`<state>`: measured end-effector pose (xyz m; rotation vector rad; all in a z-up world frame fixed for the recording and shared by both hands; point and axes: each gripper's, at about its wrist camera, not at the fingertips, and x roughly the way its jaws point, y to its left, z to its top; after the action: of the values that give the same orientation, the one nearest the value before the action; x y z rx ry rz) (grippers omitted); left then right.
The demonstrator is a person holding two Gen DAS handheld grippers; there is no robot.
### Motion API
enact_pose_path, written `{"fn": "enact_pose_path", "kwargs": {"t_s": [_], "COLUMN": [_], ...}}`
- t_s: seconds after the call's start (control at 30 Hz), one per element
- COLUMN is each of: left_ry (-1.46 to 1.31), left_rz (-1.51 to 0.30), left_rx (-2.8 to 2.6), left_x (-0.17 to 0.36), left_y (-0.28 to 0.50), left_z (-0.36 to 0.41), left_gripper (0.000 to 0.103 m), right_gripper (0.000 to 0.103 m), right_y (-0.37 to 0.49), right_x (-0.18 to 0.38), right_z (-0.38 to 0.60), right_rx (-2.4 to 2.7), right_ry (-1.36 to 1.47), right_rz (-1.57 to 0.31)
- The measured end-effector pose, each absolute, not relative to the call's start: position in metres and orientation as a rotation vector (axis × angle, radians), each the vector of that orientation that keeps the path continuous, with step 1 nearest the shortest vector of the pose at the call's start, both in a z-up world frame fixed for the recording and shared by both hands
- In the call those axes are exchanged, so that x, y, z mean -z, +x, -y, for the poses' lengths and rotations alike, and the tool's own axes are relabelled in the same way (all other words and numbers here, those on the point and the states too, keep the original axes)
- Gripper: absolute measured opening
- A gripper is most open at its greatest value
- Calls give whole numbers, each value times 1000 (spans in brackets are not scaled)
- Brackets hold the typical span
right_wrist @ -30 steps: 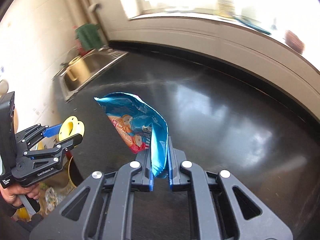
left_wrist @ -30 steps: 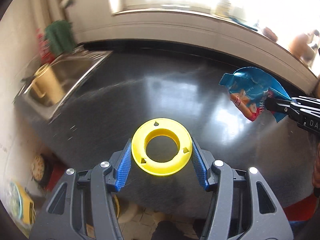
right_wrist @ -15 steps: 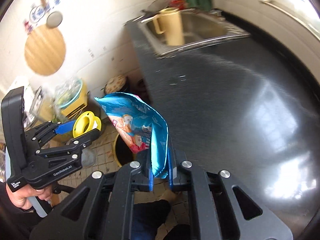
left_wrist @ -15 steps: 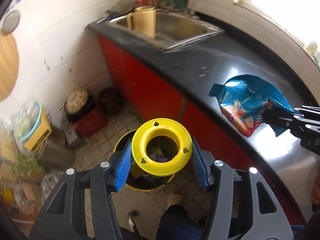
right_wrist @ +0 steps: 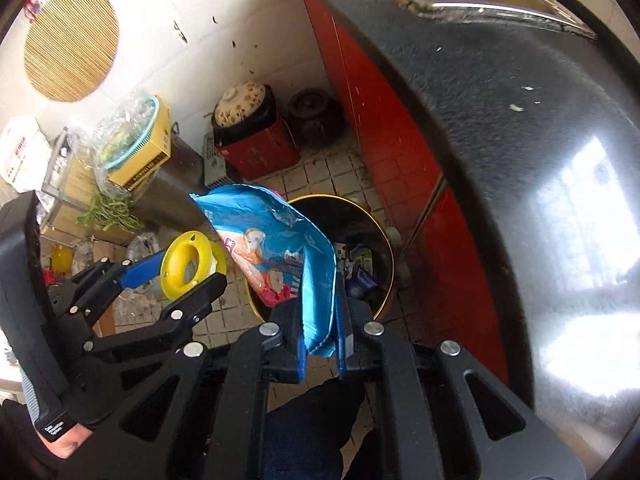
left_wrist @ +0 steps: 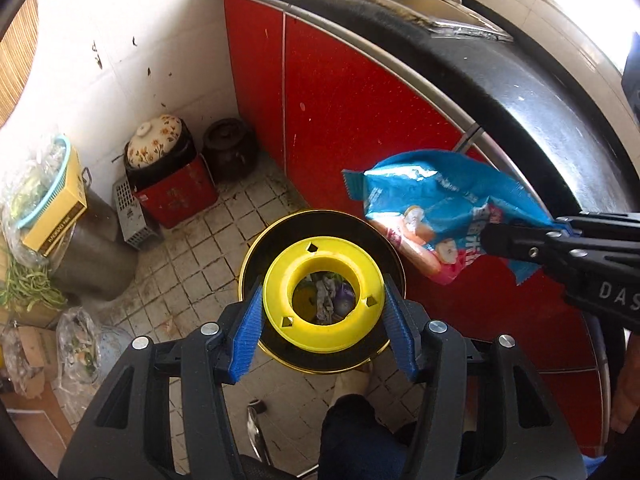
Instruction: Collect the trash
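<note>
My left gripper (left_wrist: 322, 320) is shut on a yellow plastic ring (left_wrist: 322, 298) and holds it over a round black bin with a gold rim (left_wrist: 260, 248) on the tiled floor. The bin holds trash. My right gripper (right_wrist: 320, 344) is shut on a blue snack wrapper (right_wrist: 280, 236), held above the same bin (right_wrist: 380, 232). The wrapper also shows in the left wrist view (left_wrist: 440, 208), right of the ring. The ring and left gripper show in the right wrist view (right_wrist: 188, 264), left of the wrapper.
A black counter (right_wrist: 500, 140) with red cabinet doors (left_wrist: 352, 112) stands to the right of the bin. A red box with a floral-lidded pot (left_wrist: 160, 148), a dark pot (left_wrist: 230, 152), a metal drum (left_wrist: 92, 248) and bags of vegetables crowd the floor at the left wall.
Both grippers have swung from above the counter down over the floor bin, each holding its item. The bin now lies right under the ring and the wrapper.
</note>
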<state>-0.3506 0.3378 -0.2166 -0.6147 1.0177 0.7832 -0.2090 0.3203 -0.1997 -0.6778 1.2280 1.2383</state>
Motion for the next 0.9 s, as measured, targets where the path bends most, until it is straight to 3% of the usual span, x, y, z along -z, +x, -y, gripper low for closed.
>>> {"fn": "enact_pose_path", "kwargs": {"t_s": [0.37,0.4,0.43,0.47,0.5,0.53,0.77,0.9], "left_ry": [-637,-636,-632,-626,-623,-628,-654,-627], "left_rz": [-1032,-1036,-1043,-1048,-1049,-1044,-1025,-1030], "left_rx": [-750,-744,-744,-749,-752,-748,-741,-752], "left_x": [245,247,249,249,250,250,246,230], "left_y": [-355,-355,-356,-356,-356,-358,-359,-354], "left_z": [-352,-352,-352,-350,-350,-350,-348,-341], "left_gripper": [55,56,59,68,74,74,77,87], "right_gripper": [11,17,33,46,72,75,75,76], "right_y": [-212,-213,-213,-214,-215,-215,-216,-211], "right_x": [230,232,233,234,234,232,212,181], "right_z": [-355,-356,-357,-359,-360,-360,-354,-336], "right_rx": [-1210,-1217,-1223,-1223,-1224,-1231,-1301,-1338], "right_ry": [-737,-738,-744,-753,-759,-753,-759,-708], "right_rz": [-1250,-1257,-1261,-1255,-1240,-1227,-1193,-1174]}}
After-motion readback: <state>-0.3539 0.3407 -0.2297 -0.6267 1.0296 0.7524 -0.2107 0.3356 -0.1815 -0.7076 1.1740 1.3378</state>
